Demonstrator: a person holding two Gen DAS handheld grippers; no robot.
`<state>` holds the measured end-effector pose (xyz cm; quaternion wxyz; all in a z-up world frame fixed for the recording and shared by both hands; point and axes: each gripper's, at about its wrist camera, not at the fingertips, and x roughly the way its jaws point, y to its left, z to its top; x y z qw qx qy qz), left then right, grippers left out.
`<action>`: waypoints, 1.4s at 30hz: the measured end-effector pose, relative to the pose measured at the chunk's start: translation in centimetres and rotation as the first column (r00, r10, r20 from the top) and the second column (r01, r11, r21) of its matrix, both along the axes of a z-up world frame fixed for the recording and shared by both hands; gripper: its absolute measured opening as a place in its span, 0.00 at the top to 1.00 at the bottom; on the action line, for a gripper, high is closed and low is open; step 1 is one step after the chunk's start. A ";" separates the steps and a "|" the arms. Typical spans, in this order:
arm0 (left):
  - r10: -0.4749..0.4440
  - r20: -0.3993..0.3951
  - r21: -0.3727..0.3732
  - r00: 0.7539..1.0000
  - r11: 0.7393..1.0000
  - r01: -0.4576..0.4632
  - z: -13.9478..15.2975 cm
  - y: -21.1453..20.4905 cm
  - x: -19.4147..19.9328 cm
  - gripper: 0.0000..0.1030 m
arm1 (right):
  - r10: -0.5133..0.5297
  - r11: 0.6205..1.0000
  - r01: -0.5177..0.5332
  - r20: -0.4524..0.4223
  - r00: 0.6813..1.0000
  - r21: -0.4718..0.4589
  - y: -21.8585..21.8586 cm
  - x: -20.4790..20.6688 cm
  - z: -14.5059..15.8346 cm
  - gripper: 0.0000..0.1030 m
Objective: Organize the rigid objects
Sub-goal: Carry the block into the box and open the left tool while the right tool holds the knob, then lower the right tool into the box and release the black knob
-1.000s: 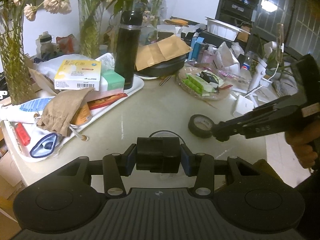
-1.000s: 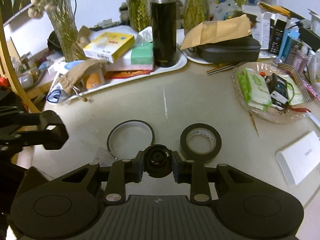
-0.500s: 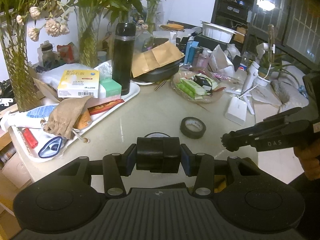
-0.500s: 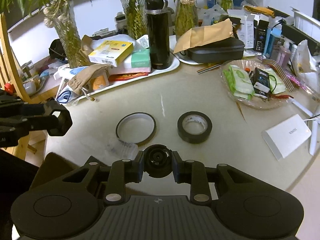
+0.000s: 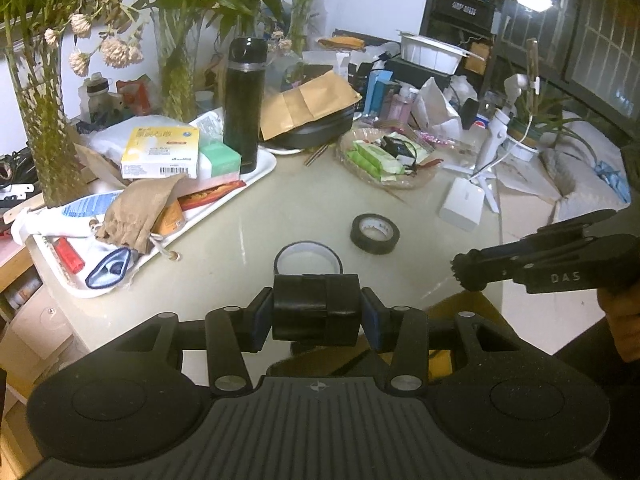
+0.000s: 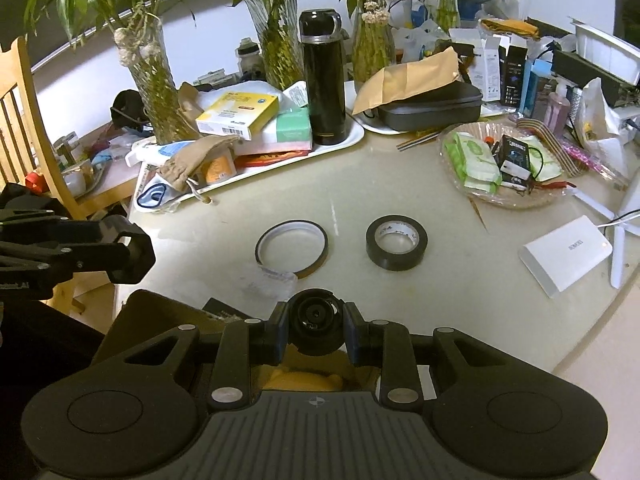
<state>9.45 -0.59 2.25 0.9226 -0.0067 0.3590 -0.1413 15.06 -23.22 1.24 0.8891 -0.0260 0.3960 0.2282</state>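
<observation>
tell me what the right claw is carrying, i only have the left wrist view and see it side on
observer: A small round black part with a glassy, lens-like centre, pinched between the pads of the right claw.
operator: is the thin tape ring whole, my load hides its near edge
observer: Yes. The thin tape ring lies flat and complete, with a clear strip trailing from its near edge.
operator: anything under the right claw
observer: An open cardboard box with something yellow inside.
</observation>
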 end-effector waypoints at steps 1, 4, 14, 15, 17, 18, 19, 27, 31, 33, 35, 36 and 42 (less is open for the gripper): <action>-0.002 -0.003 0.003 1.000 1.000 0.002 0.0 -0.1 -0.2 0.57 | 0.000 1.000 0.000 0.001 1.000 0.000 0.0 -0.2 0.0 0.70; -0.005 -0.018 0.010 1.000 1.000 0.005 -0.1 -0.2 -0.5 0.57 | 0.001 1.000 -0.001 0.004 1.000 0.001 0.0 -0.9 0.2 0.70; -0.008 -0.138 0.028 0.990 1.000 0.012 -1.8 -1.0 -0.4 0.57 | 0.011 1.000 -0.011 0.000 1.000 0.014 -0.1 -3.0 0.5 0.70; -0.009 -0.153 0.031 0.988 0.999 0.014 -2.0 -1.1 -0.3 0.57 | 0.014 1.000 -0.014 0.001 1.000 0.014 0.0 -3.2 0.5 0.70; -0.012 -0.184 0.038 0.983 0.999 0.019 -2.3 -1.2 -0.2 0.57 | 0.016 1.000 -0.017 0.001 1.000 0.014 0.0 -3.6 0.4 0.70; -0.016 -0.198 0.043 0.980 0.999 0.025 -2.5 -1.2 -0.1 0.57 | 0.018 1.000 -0.018 0.000 1.000 0.015 0.0 -3.8 0.4 0.70; -0.018 -0.207 0.048 0.978 0.998 0.028 -2.6 -1.3 -0.1 0.57 | 0.020 1.000 -0.020 0.001 1.000 0.017 0.0 -3.9 0.4 0.70; -0.015 -0.177 0.038 0.984 0.999 0.023 -1.6 -0.8 -1.3 0.48 | 0.033 0.999 -0.033 -0.001 0.999 0.022 0.0 -4.9 0.7 0.70; -0.005 -0.157 0.034 0.988 0.999 0.010 -1.1 -0.3 -2.1 0.48 | 0.044 0.999 -0.044 -0.006 0.999 0.024 0.2 -5.3 0.6 0.70; -0.001 -0.147 0.031 0.989 1.000 0.006 -0.9 -0.1 -2.4 0.48 | 0.044 0.999 -0.044 -0.014 0.999 0.030 0.3 -5.4 0.4 0.70; 0.002 -0.133 0.028 0.991 1.000 0.001 -0.6 0.1 -2.7 0.48 | 0.044 0.998 -0.043 -0.024 0.999 0.037 0.4 -5.5 0.2 0.70; 0.005 -0.123 0.027 0.992 1.000 -0.001 -0.5 0.3 -2.9 0.48 | 0.047 0.998 -0.046 -0.026 0.999 0.038 0.5 -5.6 0.2 0.70; 0.027 -0.099 0.009 0.995 1.000 -0.026 -0.1 1.3 -3.5 0.48 | 0.072 0.997 -0.071 -0.032 0.997 0.033 1.7 -5.8 0.2 0.70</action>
